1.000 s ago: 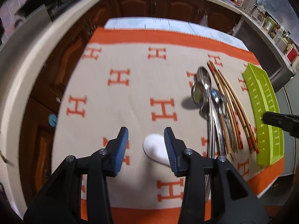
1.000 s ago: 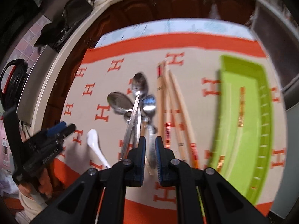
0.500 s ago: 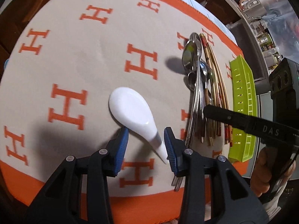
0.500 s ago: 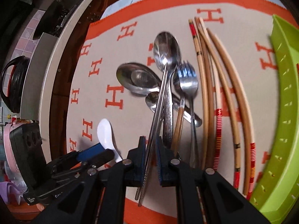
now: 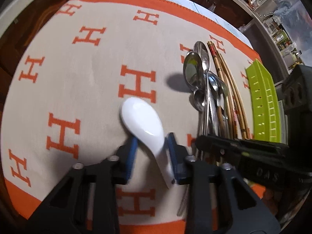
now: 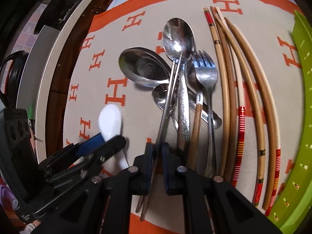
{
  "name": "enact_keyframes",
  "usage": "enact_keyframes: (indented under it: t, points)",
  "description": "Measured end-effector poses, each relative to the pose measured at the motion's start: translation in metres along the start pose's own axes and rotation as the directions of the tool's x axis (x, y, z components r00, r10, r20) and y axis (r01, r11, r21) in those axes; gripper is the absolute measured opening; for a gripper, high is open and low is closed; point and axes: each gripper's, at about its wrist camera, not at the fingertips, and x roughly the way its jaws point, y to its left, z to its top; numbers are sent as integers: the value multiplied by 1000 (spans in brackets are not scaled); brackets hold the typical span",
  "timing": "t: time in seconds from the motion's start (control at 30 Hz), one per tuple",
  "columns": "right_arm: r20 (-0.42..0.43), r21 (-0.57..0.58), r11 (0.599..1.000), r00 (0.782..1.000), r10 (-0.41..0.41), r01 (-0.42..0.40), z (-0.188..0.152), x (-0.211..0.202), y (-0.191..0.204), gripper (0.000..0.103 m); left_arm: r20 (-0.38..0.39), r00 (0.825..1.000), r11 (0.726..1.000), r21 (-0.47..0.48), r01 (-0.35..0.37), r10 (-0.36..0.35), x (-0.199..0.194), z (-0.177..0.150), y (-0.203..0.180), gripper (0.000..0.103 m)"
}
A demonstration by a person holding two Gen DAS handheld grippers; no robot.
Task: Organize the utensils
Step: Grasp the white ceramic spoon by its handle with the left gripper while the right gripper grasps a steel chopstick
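Left wrist view is blurred around the left gripper (image 5: 151,152), so the blue pads are smeared; its jaws stand partly open on either side of the handle of the white spoon (image 5: 143,122), the right pad touching the handle, the left pad apart from it. The spoon lies on the cloth (image 5: 87,89), bowl toward the far side. Whether it is actually gripped cannot be told. The near end of the metal cutlery pile is hidden behind the right gripper (image 5: 197,142), on whose body the letters "DAS" can be read.

From the right wrist view, the right gripper (image 6: 157,152) is seen almost closed around the thin handle of a long metal spoon (image 6: 178,37), whose bowl lies far in the pile. Beside it lie a broad metal ladle-like spoon (image 6: 144,66), a fork (image 6: 205,72) and a wooden-handled piece, their near ends hidden by the fingers. To the right, the chopsticks (image 6: 241,101) lie side by side, some banded red. The green tray (image 6: 304,89) is cut off at the right edge. Orange "H" letters pattern the cloth. A hand is barely made out at the lower left.
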Motion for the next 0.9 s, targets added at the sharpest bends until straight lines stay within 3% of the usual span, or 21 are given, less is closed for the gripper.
enact_keyframes:
  t: [0.1,0.5,0.7,0.9]
  points:
    - [26,-18,999,999,-33,34,-5,-3,3,7,-6,999,999,8,32,-31,2,1,-1,7]
    - [38,25,1000,999,14,-15,-13,-11,-16,6,-5,1000,1000,-1,27,-27,-5,-7,10,6]
    - [106,12,999,994,29,-31,-20,-28,-12,6,-5,1000,1000,2,31,-31,-15,-12,11,6]
    - [212,14,998,975,62,-66,-36,-82,-25,6,18,998,996,66,60,-61,-41,-15,-12,6]
